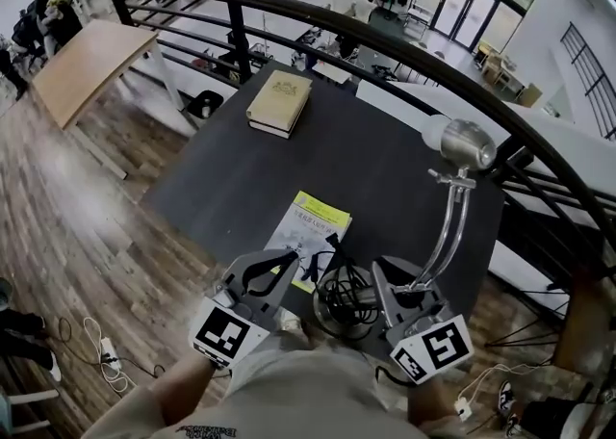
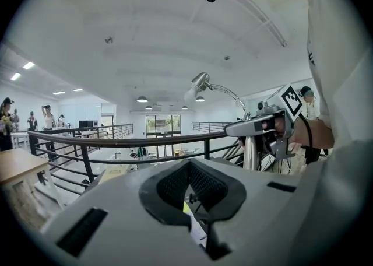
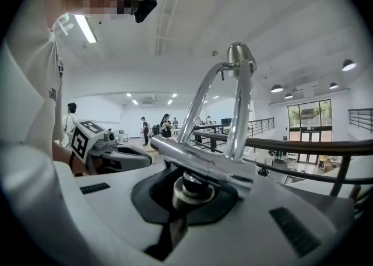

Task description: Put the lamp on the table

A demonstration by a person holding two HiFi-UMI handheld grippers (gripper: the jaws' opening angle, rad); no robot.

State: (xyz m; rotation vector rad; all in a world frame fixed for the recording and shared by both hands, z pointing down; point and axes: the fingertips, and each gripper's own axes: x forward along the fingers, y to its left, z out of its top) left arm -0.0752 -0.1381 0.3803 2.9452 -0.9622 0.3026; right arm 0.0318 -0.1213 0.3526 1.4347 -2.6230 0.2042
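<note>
The chrome lamp (image 1: pixel 452 206) has a curved neck and a round head that leans out over the right part of the dark table (image 1: pixel 385 167). Its dark round base with the coiled black cord (image 1: pixel 342 304) sits at the table's near edge; I cannot tell whether it rests on the top. My right gripper (image 1: pixel 406 290) is shut on the lamp's lower stem, and in the right gripper view the lamp's bracket (image 3: pixel 201 163) lies across the closed jaws of the right gripper (image 3: pixel 189 192). My left gripper (image 1: pixel 287 259) is just left of the base, shut and empty; in its own view the left gripper (image 2: pixel 195 203) holds nothing.
A tan hardcover book (image 1: pixel 279 100) lies at the table's far edge. A yellow-green booklet (image 1: pixel 310 233) lies near the front, partly under the cord. A black railing (image 1: pixel 385 35) curves behind and to the right of the table. A wooden table (image 1: pixel 87 62) stands far left; cables (image 1: pixel 104 358) lie on the floor.
</note>
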